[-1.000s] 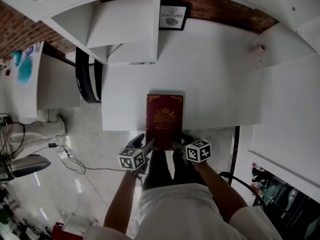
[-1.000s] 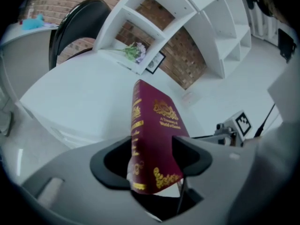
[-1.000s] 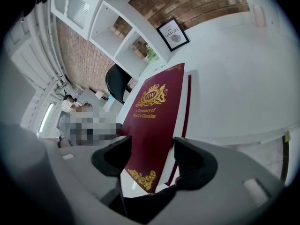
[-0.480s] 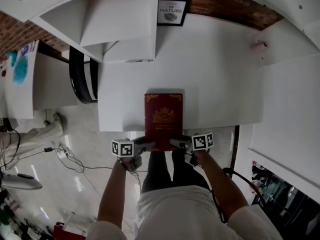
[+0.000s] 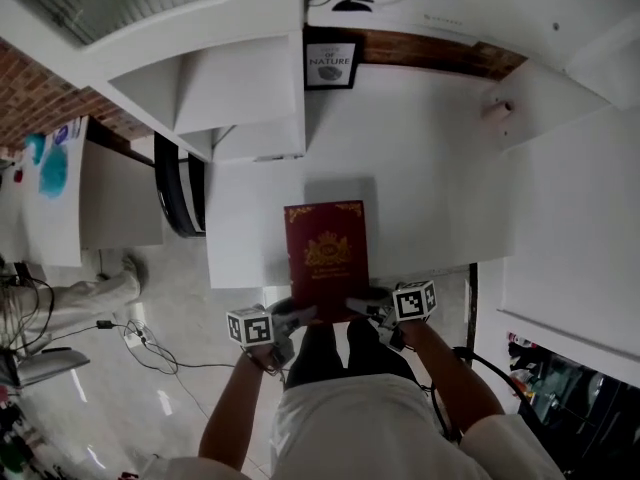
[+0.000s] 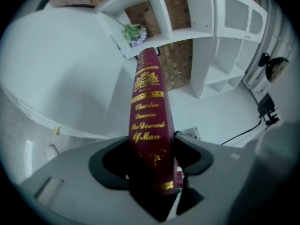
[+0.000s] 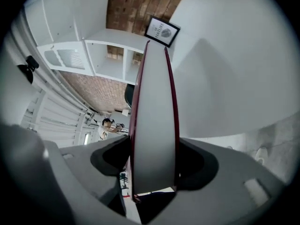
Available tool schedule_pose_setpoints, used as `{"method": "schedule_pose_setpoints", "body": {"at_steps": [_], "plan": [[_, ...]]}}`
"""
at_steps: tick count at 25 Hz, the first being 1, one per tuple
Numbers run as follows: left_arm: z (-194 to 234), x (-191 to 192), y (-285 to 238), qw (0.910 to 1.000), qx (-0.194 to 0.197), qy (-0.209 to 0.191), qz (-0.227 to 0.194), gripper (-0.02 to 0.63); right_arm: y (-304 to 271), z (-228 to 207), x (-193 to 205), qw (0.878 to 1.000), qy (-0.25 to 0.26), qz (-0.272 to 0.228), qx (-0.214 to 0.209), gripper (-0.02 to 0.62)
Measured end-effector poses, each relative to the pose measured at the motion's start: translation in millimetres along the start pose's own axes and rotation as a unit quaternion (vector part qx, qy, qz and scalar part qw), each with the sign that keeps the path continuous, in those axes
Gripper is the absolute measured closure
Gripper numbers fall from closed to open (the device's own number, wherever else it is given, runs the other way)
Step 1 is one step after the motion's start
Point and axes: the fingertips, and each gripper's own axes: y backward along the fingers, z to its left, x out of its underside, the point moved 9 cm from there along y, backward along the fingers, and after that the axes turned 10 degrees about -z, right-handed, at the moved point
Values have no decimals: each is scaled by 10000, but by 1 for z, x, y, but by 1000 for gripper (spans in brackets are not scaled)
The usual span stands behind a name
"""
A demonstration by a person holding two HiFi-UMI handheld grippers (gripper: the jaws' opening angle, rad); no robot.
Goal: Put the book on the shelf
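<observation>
Where the brick wall runs behind it, table: white and broad, its near edge towards the person.
Shelf unit: white, open compartments, at the table's far left corner.
Book: dark red with gilt, cover up, held over the middle of the table's near edge, its shadow on the table past its far end.
Left gripper: clamped on the book's near left corner, spine between jaws that have just been closing.
Right gripper: clamped on the near right corner, page edges between jaws that have just been closing.
Framed picture: upright at the table's far edge, beside the shelf unit.
</observation>
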Motion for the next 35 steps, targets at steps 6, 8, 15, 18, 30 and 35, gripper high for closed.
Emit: {"method": "schedule_pose_setpoints", "body": {"at_steps": [6,8,15,18,30,35], "plan": [[-97,-48,13,9978,221,-620,-40,301,32,93,-46,9976,575,-301,-260,293],[-134,-65,13,9966,373,-736,-72,302,46,122,-61,9960,676,-505,-295,293],[-240,-108,11,9936,554,-984,-58,304,95,205,-110,9905,911,-948,-406,293],[-286,-117,13,9927,627,-1018,-138,304,120,244,-127,9890,1021,-995,-405,293],[-420,-188,0,9913,686,-1044,-420,313,174,343,-231,9889,1138,-742,-596,295],[-435,-227,-20,9918,714,-872,-605,313,172,350,-276,9929,788,-726,-510,295]]}}
